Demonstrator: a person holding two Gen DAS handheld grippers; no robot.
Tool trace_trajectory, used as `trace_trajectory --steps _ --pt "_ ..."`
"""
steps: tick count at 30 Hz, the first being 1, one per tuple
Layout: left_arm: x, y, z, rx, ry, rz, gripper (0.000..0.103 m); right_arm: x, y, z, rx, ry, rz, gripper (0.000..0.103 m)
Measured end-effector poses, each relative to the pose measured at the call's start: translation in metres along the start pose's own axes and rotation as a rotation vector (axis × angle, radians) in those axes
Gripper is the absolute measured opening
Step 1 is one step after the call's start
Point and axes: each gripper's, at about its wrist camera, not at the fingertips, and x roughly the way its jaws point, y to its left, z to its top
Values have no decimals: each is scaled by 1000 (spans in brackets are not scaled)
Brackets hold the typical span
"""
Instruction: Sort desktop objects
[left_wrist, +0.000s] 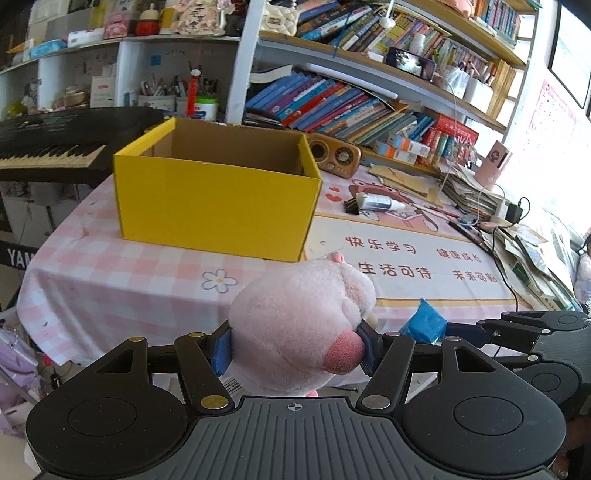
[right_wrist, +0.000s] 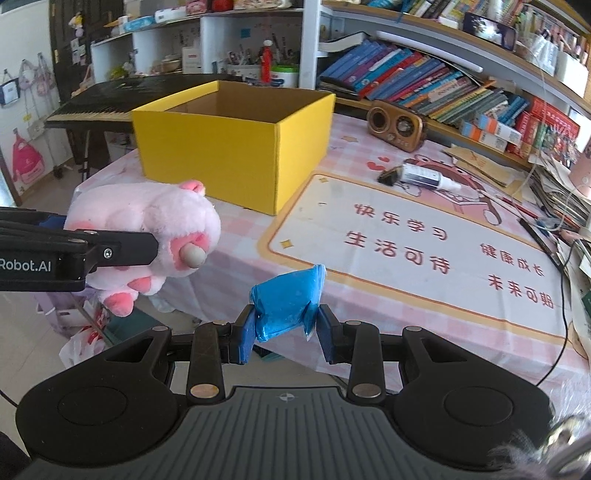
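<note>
Pink plush pig (left_wrist: 301, 325) pinched in left gripper (left_wrist: 295, 347), blue packet (right_wrist: 286, 301) clamped in right gripper (right_wrist: 286, 332); I'd clear the yellow cardboard box (left_wrist: 218, 199) rim ahead before letting go.

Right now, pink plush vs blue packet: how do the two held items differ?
Grip width: the pink plush fills the left gripper with the jaws spread wide; the blue packet sits in the right gripper with the jaws nearly closed.
Look: the plush is fuzzy, rounded and bulky; the packet is smooth, glossy, thin and crinkled.
Shared: both are clamped and held off the table, short of the yellow box.
</note>
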Motion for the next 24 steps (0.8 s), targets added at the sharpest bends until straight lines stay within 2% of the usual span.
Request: trace_trajectory --steps 24 --pt "-11 20 0 -12 -5 38 63 12 27 10 -55 5 84 32"
